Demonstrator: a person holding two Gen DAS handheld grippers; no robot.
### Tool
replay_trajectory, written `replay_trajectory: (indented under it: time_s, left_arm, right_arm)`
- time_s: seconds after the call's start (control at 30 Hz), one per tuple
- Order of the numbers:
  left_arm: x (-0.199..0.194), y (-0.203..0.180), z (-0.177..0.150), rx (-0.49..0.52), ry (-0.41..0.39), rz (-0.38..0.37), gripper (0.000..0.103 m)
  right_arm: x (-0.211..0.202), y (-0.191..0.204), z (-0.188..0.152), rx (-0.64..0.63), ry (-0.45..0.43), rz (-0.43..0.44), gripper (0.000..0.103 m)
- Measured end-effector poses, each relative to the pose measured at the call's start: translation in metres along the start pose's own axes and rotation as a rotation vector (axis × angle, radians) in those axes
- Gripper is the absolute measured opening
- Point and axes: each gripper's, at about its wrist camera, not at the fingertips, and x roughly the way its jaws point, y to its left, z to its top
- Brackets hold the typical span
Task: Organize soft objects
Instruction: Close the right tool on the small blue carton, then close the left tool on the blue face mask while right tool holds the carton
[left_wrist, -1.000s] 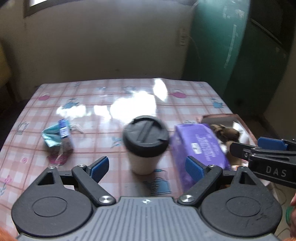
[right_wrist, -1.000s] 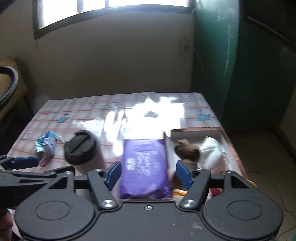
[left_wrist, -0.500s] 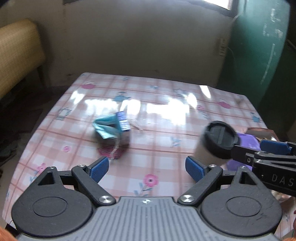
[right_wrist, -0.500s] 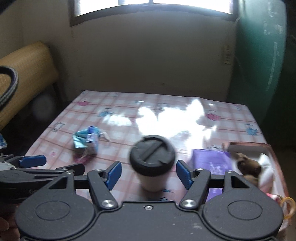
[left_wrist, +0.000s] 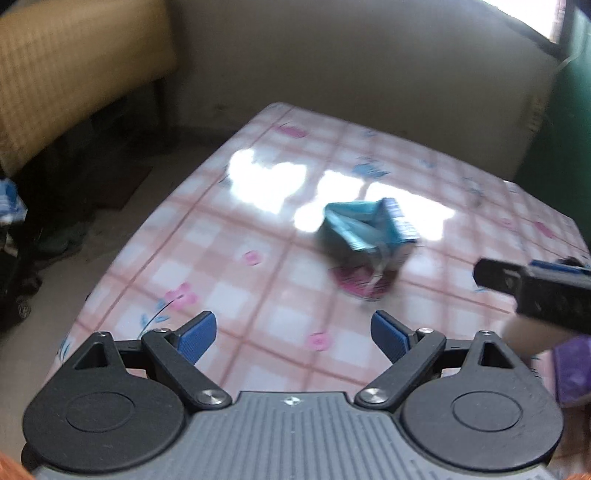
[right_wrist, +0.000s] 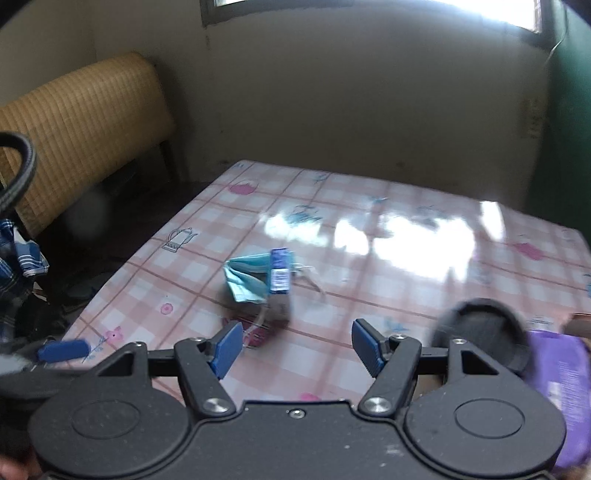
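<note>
A crumpled teal face mask (left_wrist: 351, 227) (right_wrist: 245, 278) lies on the pink checked tablecloth (left_wrist: 236, 295) beside a small blue carton (right_wrist: 279, 275). A purple soft pack (right_wrist: 565, 391) sits at the right, next to a paper cup with a black lid (right_wrist: 484, 336). My left gripper (left_wrist: 291, 338) is open and empty, short of the mask. My right gripper (right_wrist: 297, 345) is open and empty, just short of the carton and mask. The right gripper's finger (left_wrist: 532, 288) shows at the right of the left wrist view.
A woven yellow seat back (right_wrist: 81, 122) stands left of the table, with dark clutter on the floor below. A green door (right_wrist: 569, 129) is at the far right. The table's left edge (left_wrist: 140, 236) is close to the mask.
Both grippers have swung left, away from the purple pack and the box. The mask and carton now sit ahead of them; the cup and pack slid to the right edge.
</note>
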Motion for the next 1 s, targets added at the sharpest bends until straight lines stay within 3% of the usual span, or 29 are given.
replay_trajectory:
  time_s: [0.3, 0.47, 0.57, 0.6, 0.67, 0.8, 1.0]
  left_arm:
    - [0.033, 0.032, 0.005, -0.048, 0.031, -0.002, 0.094]
    - [0.055, 0.037, 0.015, -0.066, 0.037, -0.004, 0.094]
    - [0.067, 0.035, 0.024, -0.087, 0.038, -0.016, 0.094]
    - [0.071, 0.034, 0.028, -0.094, 0.034, -0.02, 0.094]
    - [0.079, 0.031, 0.036, -0.115, 0.028, -0.037, 0.094]
    - [0.099, 0.017, 0.06, -0.148, 0.028, -0.051, 0.094]
    - [0.141, -0.01, 0.101, -0.239, 0.064, 0.028, 0.094]
  right_arm:
    - [0.094, 0.007, 0.027, 0.064, 0.03, -0.03, 0.077]
    - [0.129, -0.001, 0.035, 0.132, 0.055, -0.04, 0.069]
    - [0.145, -0.003, 0.034, 0.131, 0.084, -0.019, 0.039]
    - [0.145, -0.002, 0.032, 0.12, 0.085, -0.033, 0.031]
    - [0.138, -0.003, 0.027, 0.109, 0.067, -0.062, 0.031]
    - [0.107, -0.014, 0.007, 0.133, 0.034, -0.036, 0.031]
    - [0.056, -0.018, -0.028, 0.077, -0.023, -0.037, 0.031]
